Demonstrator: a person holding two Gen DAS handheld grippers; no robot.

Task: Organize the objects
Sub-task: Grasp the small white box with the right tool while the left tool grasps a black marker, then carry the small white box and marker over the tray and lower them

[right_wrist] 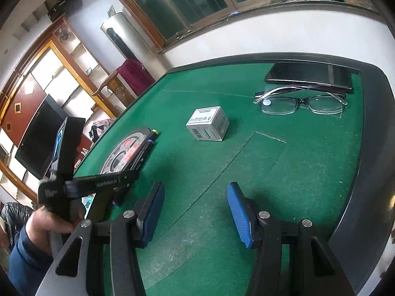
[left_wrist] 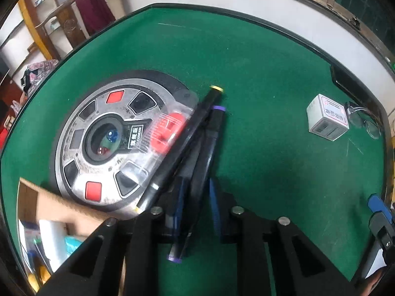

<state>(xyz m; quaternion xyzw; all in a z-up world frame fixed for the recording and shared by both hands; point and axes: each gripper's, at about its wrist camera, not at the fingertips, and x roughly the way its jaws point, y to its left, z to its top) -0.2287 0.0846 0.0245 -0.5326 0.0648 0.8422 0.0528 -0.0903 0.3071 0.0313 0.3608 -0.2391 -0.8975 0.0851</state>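
Left tongs (left_wrist: 195, 212) clamped on two black markers (left_wrist: 197, 153) above the green surface (left_wrist: 271, 74); right tongs (right_wrist: 195, 212) spread wide, holding nothing; white box (right_wrist: 208, 123) near glasses (right_wrist: 301, 102).

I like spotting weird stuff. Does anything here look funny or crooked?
Yes. The left claw grips two markers at once, crossed askew, one leaning on a clear box. The felt shows cut lines and scuffs.

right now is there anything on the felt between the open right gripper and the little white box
Nothing visible. The right gripper is open and empty, and bare green felt runs from it to the white box. The glasses and phone lie farther off to the right; the markers lie to the left.
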